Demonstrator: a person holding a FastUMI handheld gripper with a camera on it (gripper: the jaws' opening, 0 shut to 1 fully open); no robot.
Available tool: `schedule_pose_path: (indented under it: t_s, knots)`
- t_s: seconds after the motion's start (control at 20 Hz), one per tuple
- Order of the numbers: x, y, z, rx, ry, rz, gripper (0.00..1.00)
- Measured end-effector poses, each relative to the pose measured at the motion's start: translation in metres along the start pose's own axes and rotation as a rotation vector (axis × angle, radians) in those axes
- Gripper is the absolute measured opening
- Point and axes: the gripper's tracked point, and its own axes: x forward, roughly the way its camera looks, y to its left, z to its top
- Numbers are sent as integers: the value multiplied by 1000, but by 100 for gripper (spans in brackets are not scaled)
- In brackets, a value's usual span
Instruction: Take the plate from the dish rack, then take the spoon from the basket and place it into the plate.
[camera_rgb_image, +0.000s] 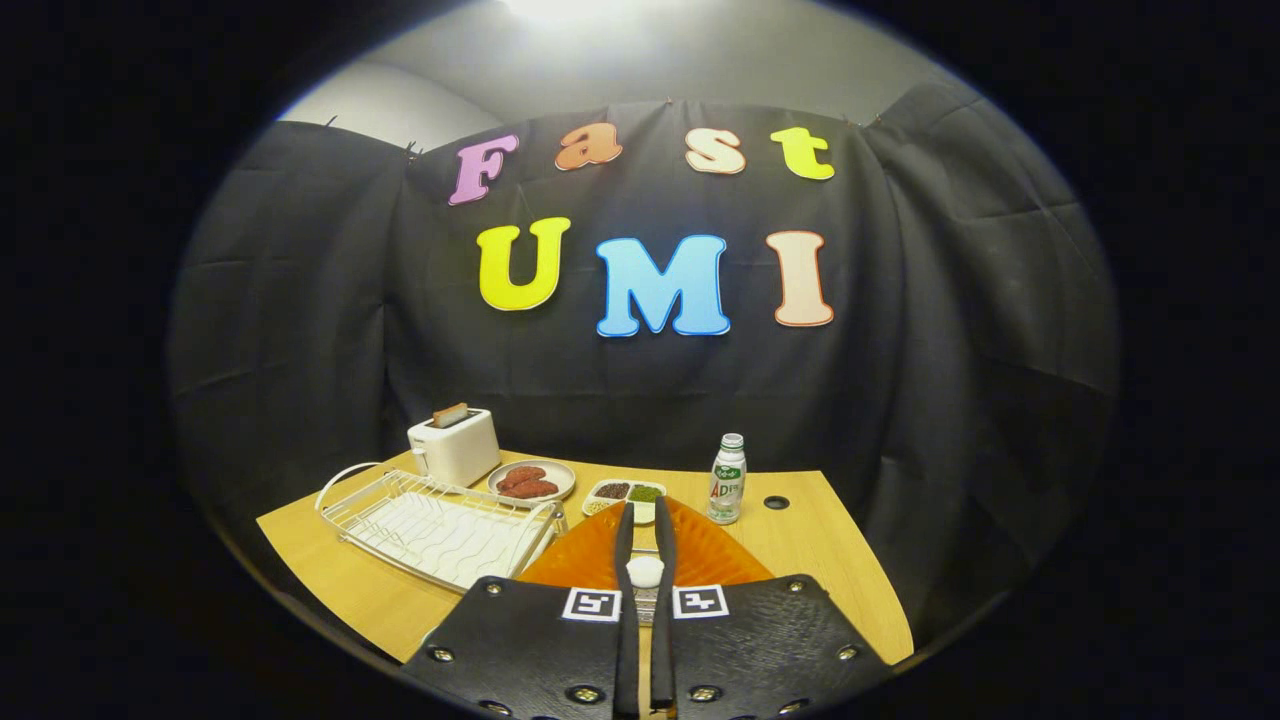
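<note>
Plate's out of the rack, spoon run coming up

We're holding the orange plate (700, 555) edge-on, claw (644, 512) pinching its rim, beside the emptied dish rack (440, 525) on the bench (830, 560); we're guessing the spoon's still left.

Black cloth (940, 330) drapes the booth's back and sides — creased, pinned along its top. Above it, a pale wall (640, 60) under bright light; below, a wooden worktop (830, 570).

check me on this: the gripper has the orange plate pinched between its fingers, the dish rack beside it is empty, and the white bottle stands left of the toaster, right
Not quite. The gripper view shows the bottle standing to the right of the toaster, not left. The rest holds: the gripper pinches the orange plate, and the dish rack beside it is empty.
</note>
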Motion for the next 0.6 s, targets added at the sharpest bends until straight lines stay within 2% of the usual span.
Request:
schedule_pose_path:
  t_s: [0.25, 0.6]
  knots:
    - [-8, 17, -14, 34, 11, 43, 5]
    - [-12, 50, -37, 52, 92, 30, 5]
